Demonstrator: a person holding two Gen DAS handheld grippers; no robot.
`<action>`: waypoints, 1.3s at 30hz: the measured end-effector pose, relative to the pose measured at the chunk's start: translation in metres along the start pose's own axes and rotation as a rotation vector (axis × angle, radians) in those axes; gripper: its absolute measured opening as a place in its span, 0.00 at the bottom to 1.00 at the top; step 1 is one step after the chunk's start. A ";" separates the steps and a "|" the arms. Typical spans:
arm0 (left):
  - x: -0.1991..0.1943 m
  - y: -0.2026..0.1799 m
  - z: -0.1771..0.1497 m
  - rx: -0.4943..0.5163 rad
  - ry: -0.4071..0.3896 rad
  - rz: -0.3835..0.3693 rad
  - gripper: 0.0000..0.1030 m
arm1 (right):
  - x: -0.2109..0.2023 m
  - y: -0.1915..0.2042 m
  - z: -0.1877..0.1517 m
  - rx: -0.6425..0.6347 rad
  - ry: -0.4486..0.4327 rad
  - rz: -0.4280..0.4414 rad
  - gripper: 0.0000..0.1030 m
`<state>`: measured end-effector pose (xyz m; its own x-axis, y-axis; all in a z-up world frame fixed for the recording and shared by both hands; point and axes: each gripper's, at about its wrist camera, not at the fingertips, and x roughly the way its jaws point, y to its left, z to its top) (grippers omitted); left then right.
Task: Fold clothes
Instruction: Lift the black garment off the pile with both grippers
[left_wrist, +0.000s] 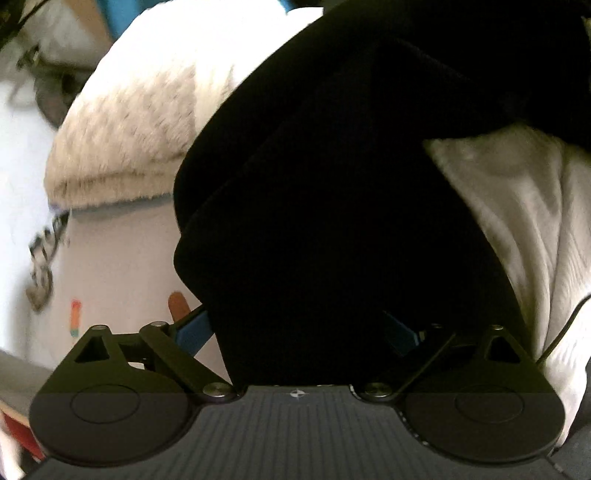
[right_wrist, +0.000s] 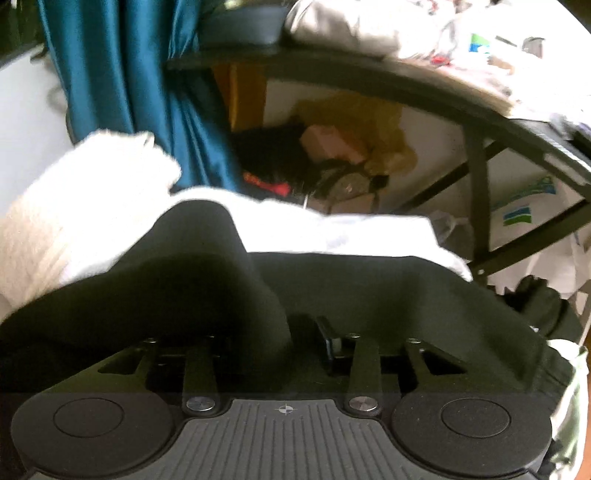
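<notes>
- Here, a black garment (left_wrist: 332, 184) fills the left wrist view, its cloth running down between the blue-padded fingers (left_wrist: 194, 334) of the left tool (left_wrist: 299, 328); the fingers stand wide with fabric bunched in the gap, though whether they actually pinch it cannot be told from this view.
- Meanwhile the right tool (right_wrist: 280, 343) has a raised fold of the same black garment (right_wrist: 221, 266) gathered between its fingers, which look drawn in on the cloth; the rest spreads flat and wide to the right.
- The garment lies over white bedding (right_wrist: 332, 229), beside a cream fleecy blanket (left_wrist: 140, 122) and a white ribbed cloth (left_wrist: 524, 221).
- Behind, a teal curtain (right_wrist: 122, 74) hangs by a dark-framed table (right_wrist: 369, 79) piled with clutter.
- Handling, as a judgement: the cloth drapes and ridges softly, so it reads as light, limp knit with no stiffness; it will sag between any two holds and could drag the white bedding along.
- Best purchase looks to be at edges or corners, a hem or waistband where layers double, held well apart so the span stays taut.
- The fabric is so dark that seams and edges are hard to pick out, and both views are blurred.
- How many folds the garment already carries cannot be read.
</notes>
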<state>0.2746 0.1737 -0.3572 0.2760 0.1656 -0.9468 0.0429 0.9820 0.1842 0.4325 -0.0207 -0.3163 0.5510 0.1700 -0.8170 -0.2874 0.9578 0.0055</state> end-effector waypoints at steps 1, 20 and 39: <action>0.002 0.005 0.001 -0.029 0.008 0.000 0.94 | 0.006 0.006 0.001 -0.023 0.002 -0.006 0.50; 0.037 0.046 0.007 -0.192 0.033 -0.247 0.99 | -0.127 -0.035 0.066 0.168 -0.465 0.128 0.11; -0.250 0.138 0.006 -0.303 -0.630 -0.165 0.10 | -0.307 -0.095 0.097 0.365 -0.721 0.260 0.10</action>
<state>0.2178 0.2677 -0.0936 0.7946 0.0187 -0.6069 -0.1117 0.9870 -0.1158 0.3667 -0.1412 -0.0103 0.9025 0.3826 -0.1977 -0.2713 0.8617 0.4288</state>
